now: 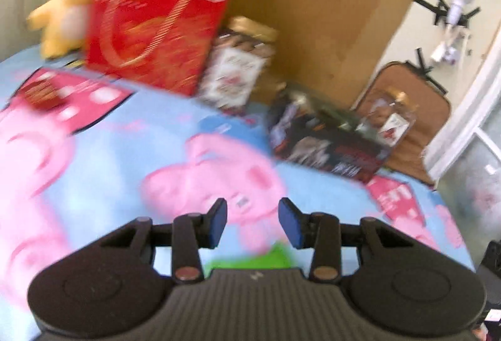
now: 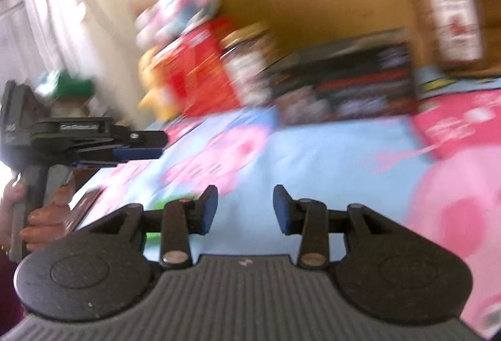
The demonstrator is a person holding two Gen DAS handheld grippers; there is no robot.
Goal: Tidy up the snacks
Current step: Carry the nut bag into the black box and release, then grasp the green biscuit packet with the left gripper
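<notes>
Snacks line the back of the bed: one red box (image 1: 156,37), two jars (image 1: 238,68) (image 1: 391,118), one black box (image 1: 325,140), two pink packs (image 1: 69,90) (image 1: 394,193). Left fingers (image 1: 253,223) and right fingers (image 2: 245,209) part open, empty. Steady both before picking a snack

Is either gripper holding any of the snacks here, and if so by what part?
Nothing is held. The left gripper and right gripper both have open jaws with only the bedsheet showing between them.
</notes>
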